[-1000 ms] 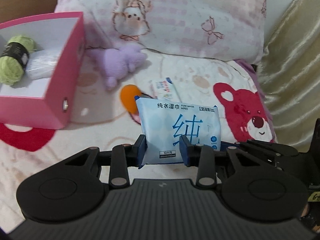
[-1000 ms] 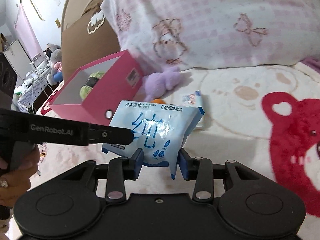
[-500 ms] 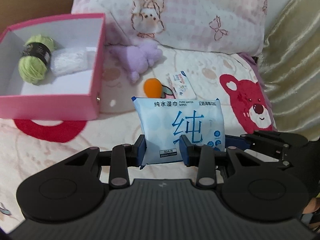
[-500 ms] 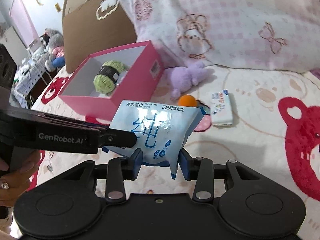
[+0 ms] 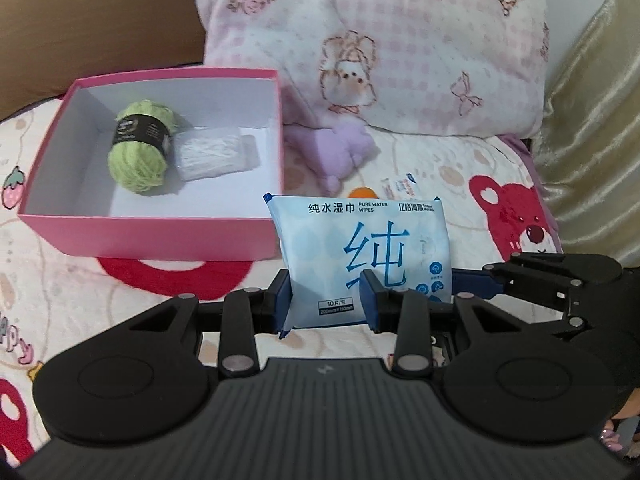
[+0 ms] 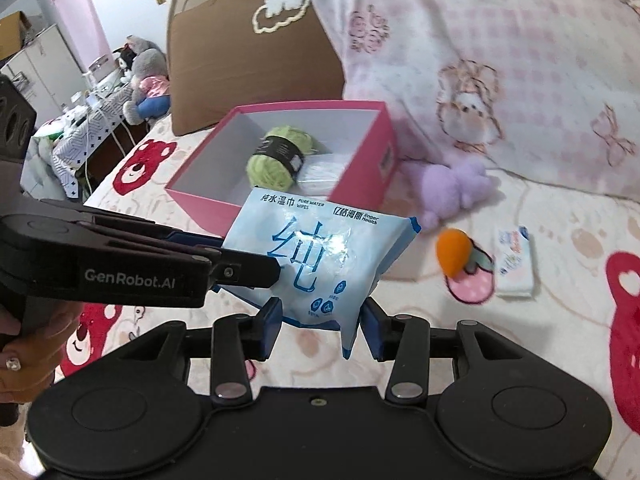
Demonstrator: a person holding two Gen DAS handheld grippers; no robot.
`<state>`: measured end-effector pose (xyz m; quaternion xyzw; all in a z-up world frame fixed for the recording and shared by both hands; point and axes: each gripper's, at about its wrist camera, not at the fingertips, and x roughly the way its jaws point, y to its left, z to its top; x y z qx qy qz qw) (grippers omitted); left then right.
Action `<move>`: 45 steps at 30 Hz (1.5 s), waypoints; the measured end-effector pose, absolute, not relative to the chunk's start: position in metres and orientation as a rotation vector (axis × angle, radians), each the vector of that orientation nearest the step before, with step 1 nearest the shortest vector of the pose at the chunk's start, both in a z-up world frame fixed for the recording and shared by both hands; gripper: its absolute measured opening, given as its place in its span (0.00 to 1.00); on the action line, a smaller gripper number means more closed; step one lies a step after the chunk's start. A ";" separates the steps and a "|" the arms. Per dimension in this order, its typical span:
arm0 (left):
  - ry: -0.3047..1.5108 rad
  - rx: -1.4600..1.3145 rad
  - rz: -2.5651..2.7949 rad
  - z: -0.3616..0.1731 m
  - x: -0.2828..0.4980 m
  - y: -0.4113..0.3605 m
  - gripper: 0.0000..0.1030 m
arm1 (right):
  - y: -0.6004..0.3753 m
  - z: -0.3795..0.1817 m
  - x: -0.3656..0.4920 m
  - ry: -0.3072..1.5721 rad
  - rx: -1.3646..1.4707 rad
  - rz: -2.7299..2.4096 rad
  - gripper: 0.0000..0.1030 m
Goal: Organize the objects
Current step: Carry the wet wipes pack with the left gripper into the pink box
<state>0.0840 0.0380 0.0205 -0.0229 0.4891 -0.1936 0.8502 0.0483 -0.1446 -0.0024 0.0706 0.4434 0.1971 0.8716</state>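
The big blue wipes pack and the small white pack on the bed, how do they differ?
The blue wipes pack is larger and held off the bed between the grippers; the small white pack lies flat on the blanket beside the orange toy. The first is blue, the second mostly white. Both are outside the pink box.

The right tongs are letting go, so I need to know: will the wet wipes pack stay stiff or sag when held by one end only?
The wet wipes pack will probably sag: its film is dented and creased. The glossy wrapper may slip. The left tongs clamp its lower edge; the right tongs are opening around a corner.
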 end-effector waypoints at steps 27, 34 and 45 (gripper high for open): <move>1.008 -0.094 -0.203 0.063 0.196 0.121 0.35 | -0.066 0.021 0.164 0.888 0.041 0.607 0.42; 1.044 -0.154 -0.164 0.022 0.216 0.148 0.34 | -0.041 -0.009 0.190 0.977 0.035 0.633 0.42; 1.150 -0.247 -0.217 -0.021 0.240 0.158 0.34 | -0.027 -0.024 0.212 1.118 -0.072 0.595 0.42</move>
